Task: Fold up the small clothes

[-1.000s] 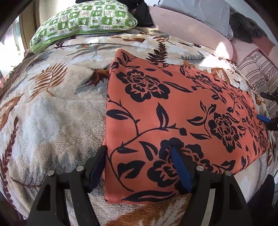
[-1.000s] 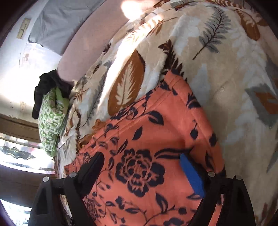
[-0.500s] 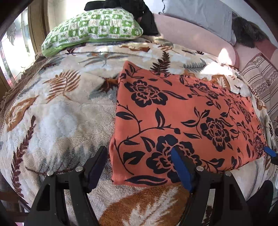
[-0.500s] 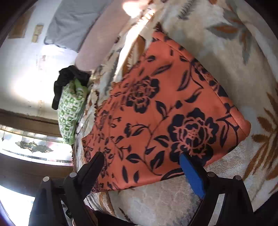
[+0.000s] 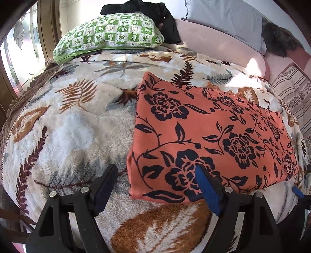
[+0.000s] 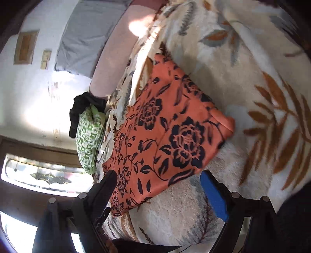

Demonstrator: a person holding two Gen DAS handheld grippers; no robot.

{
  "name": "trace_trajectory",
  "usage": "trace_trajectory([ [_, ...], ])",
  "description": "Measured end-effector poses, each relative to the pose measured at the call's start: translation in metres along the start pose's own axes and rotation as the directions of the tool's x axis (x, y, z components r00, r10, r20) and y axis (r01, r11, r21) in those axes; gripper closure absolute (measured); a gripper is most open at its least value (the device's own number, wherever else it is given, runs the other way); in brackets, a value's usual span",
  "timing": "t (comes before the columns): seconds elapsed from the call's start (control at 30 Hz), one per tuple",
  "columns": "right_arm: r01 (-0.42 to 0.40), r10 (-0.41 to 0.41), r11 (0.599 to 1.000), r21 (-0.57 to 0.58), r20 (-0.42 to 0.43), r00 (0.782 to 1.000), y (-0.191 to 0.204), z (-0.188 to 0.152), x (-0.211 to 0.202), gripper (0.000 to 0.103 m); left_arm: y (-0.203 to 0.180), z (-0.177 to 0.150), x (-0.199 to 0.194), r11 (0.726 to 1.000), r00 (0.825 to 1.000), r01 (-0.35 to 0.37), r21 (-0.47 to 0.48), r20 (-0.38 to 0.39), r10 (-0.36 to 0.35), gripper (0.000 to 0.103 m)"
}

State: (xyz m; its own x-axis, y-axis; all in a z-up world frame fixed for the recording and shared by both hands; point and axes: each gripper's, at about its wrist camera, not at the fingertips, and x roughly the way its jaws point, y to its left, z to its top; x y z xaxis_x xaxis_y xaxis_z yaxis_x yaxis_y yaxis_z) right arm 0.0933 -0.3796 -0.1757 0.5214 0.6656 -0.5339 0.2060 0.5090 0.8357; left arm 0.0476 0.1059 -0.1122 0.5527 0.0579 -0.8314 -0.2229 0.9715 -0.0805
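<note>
An orange cloth with black flowers [image 5: 210,134] lies folded flat as a rectangle on a leaf-print blanket [image 5: 73,128]. It also shows in the right wrist view [image 6: 167,136]. My left gripper [image 5: 155,179] is open and empty, above the cloth's near left corner. My right gripper [image 6: 157,184] is open and empty, just off the cloth's near edge. Its blue fingertip [image 5: 298,191] shows at the right edge of the left wrist view.
A green patterned pillow [image 5: 110,37] with a black garment [image 5: 155,11] behind it lies at the bed's far end. A grey pillow [image 5: 225,21] and a pink bolster [image 5: 219,48] lie beyond. A striped cushion [image 5: 295,93] is at the right. A window [image 6: 38,175] is on the left.
Both grippers have pulled back and up from the cloth. They stay open. The cloth lies still and more of the blanket shows around it.
</note>
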Motion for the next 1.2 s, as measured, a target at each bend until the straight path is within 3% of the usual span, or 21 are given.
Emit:
trace_trajectory([
  [0.1,0.009,-0.008,0.998,0.056,-0.02,1.0,-0.018,0.001,0.007,0.013,-0.015,0.001,0.005,0.999,1.0,-0.008,0.04,-0.019,0.009,0.02],
  [0.23,-0.059,0.058,0.998,0.029,0.033,0.998,-0.008,0.016,0.008,0.013,-0.027,0.0,-0.002,0.998,1.0,-0.008,0.058,-0.001,0.008,0.02],
  [0.3,-0.016,0.014,0.998,0.055,0.039,0.999,-0.013,0.027,0.017,0.013,-0.033,0.0,-0.003,0.998,1.0,-0.01,0.063,-0.005,0.01,0.02],
  [0.37,-0.035,0.029,0.994,0.104,0.055,0.998,-0.019,0.032,0.023,0.013,-0.039,0.0,-0.006,0.997,1.0,-0.013,0.081,-0.001,0.013,0.02],
  [0.47,-0.014,0.01,0.999,0.049,0.089,0.996,-0.008,0.036,0.021,0.016,-0.048,-0.001,-0.008,0.994,1.0,-0.024,0.106,0.011,0.023,0.02],
  [0.5,0.002,-0.004,1.0,0.024,0.091,0.996,-0.005,0.04,0.023,0.022,-0.05,-0.001,-0.008,0.994,1.0,-0.02,0.11,0.011,0.019,0.02],
  [0.53,0.03,-0.03,1.0,0.001,0.086,0.996,-0.003,0.043,0.026,0.044,-0.052,-0.001,-0.007,0.994,1.0,-0.016,0.111,0.009,0.015,0.02],
  [0.57,0.052,-0.051,0.999,-0.005,0.077,0.996,-0.004,0.047,0.03,0.057,-0.055,-0.001,-0.006,0.993,1.0,-0.011,0.114,0.006,0.011,0.02],
  [0.73,0.064,-0.062,0.998,-0.024,0.069,0.996,-0.003,0.052,0.037,0.065,-0.078,0.003,-0.001,0.985,1.0,-0.002,0.17,0.006,0.001,0.02],
  [0.8,0.087,-0.075,0.989,-0.119,0.102,0.992,0.016,0.048,0.031,0.089,-0.09,0.007,0.001,0.98,1.0,0.0,0.2,0.015,-0.003,0.02],
  [0.87,0.209,-0.15,0.934,-0.29,0.212,0.966,0.051,0.035,0.014,0.095,-0.103,0.01,0.004,0.973,1.0,-0.004,0.231,0.023,-0.002,0.02],
  [0.93,0.338,-0.215,0.84,-0.425,0.31,0.926,0.077,0.017,0.008,0.095,-0.117,0.013,0.01,0.967,1.0,0.004,0.255,0.017,-0.008,0.02],
  [0.97,0.373,-0.264,0.814,-0.445,0.289,0.92,0.072,0.017,0.018,0.095,-0.123,0.014,0.016,0.964,1.0,0.007,0.264,0.01,-0.01,0.02],
  [1.0,0.397,-0.337,0.808,-0.435,0.211,0.918,0.057,0.023,0.036,0.092,-0.129,0.014,0.021,0.961,1.0,0.01,0.277,-0.001,-0.011,0.02],
  [1.03,0.392,-0.375,0.839,-0.377,0.12,0.919,0.034,0.031,0.049,0.091,-0.136,0.014,0.027,0.954,1.0,0.012,0.299,-0.016,-0.008,0.02],
  [1.1,0.255,-0.238,0.93,-0.266,0.097,0.966,0.01,0.038,0.032,0.084,-0.145,0.015,0.03,0.942,1.0,0.0,0.335,-0.01,0.004,0.02],
  [1.13,0.238,-0.218,0.942,-0.238,0.106,0.97,0.007,0.041,0.022,0.065,-0.148,0.016,0.031,0.94,1.0,-0.004,0.341,0.0,0.005,0.02],
  [1.17,0.225,-0.201,0.949,-0.222,0.124,0.972,0.006,0.044,0.013,0.028,-0.149,0.018,0.031,0.939,1.0,0.001,0.343,0.005,-0.003,0.02],
  [1.2,0.195,-0.166,0.957,-0.215,0.144,0.975,0.007,0.047,0.003,0.017,-0.15,0.019,0.031,0.94,1.0,0.004,0.341,0.013,-0.009,0.02],
])
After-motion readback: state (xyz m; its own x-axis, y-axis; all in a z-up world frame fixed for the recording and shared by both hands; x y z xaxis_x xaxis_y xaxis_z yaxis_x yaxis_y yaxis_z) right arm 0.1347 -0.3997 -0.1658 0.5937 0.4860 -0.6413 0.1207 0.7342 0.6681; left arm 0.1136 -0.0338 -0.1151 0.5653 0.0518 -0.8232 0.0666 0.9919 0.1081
